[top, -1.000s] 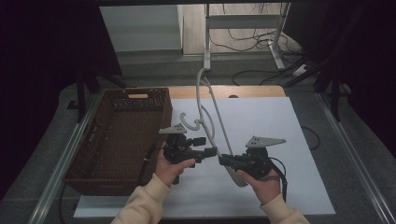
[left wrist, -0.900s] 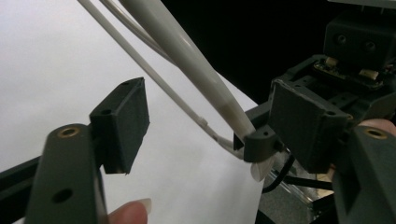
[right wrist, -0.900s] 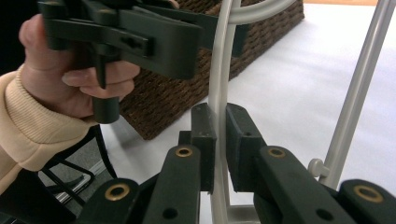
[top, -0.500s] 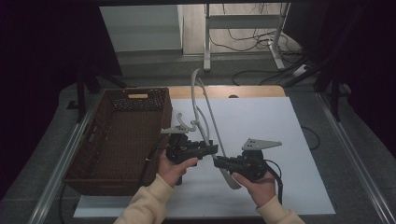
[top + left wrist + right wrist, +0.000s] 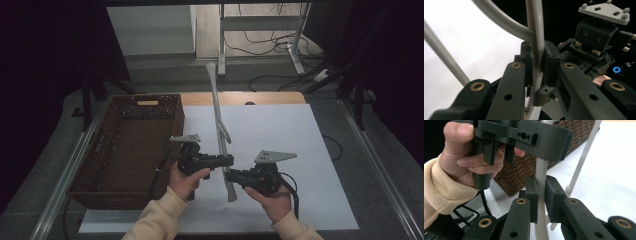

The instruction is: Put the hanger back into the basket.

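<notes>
A light grey plastic hanger (image 5: 218,120) stands almost on edge over the white sheet, its top end pointing away from me. My left gripper (image 5: 231,161) comes in from the left and is shut on one of its bars (image 5: 537,27); the jaws have just been closing with the bar between them (image 5: 539,63). Just below it, my right gripper (image 5: 228,175) is shut on the lower part of the same bar (image 5: 541,170), pads pressing both sides (image 5: 541,192). The left gripper (image 5: 549,140) and the hand that holds it sit right above the right jaws.
A brown wicker basket (image 5: 145,98) stands at the left of the white sheet (image 5: 290,130), close to my left hand, and its wall (image 5: 529,167) lies just behind the hanger. Cables and a metal stand lie on the floor beyond the table.
The left jaws have closed onto the hanger's bar. The hanger has swung from a slant with its hook showing to nearly edge-on. Both hands shifted slightly.
</notes>
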Tool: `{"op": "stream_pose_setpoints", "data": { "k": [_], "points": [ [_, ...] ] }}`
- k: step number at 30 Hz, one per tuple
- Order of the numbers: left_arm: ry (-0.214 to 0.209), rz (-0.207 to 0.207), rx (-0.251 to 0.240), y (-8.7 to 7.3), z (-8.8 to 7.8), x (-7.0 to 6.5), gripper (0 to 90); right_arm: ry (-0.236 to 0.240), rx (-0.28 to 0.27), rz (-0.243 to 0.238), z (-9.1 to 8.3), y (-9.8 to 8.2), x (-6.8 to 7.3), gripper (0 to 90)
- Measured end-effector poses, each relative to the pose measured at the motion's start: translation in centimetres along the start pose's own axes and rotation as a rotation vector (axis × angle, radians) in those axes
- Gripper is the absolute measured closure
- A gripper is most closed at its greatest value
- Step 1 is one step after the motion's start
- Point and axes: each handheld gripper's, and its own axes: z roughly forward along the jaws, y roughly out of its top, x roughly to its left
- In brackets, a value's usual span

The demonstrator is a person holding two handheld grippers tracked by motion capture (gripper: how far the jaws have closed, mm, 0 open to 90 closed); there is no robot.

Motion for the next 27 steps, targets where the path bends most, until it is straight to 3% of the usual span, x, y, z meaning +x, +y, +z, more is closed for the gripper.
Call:
{"op": "stream_pose_setpoints", "data": {
  "k": [6, 8, 14, 20, 27],
  "points": [
    [0.017, 0.007, 0.012, 0.1, -0.4, 0.1, 80.8, 0.007, -0.035, 0.000, -0.8, 0.3, -0.2, 63.1],
    [0.010, 0.010, 0.011, 0.2, -0.6, 0.0, 80.9, 0.015, -0.020, -0.019, -1.2, 0.5, -0.4, 56.7],
    [0.000, 0.017, 0.015, 0.4, -1.2, -0.1, 80.9, -0.035, -0.043, -0.008, -4.2, -0.1, -1.9, 43.5],
    [-0.010, 0.029, 0.017, 0.7, -1.8, -0.5, 80.9, -0.077, -0.045, 0.039, -6.9, -1.1, -4.0, 37.7],
    [-0.029, 0.040, 0.037, 1.0, -2.3, -0.7, 80.8, -0.141, -0.058, 0.063, -8.8, -1.9, -6.0, 35.5]
  ]
}}
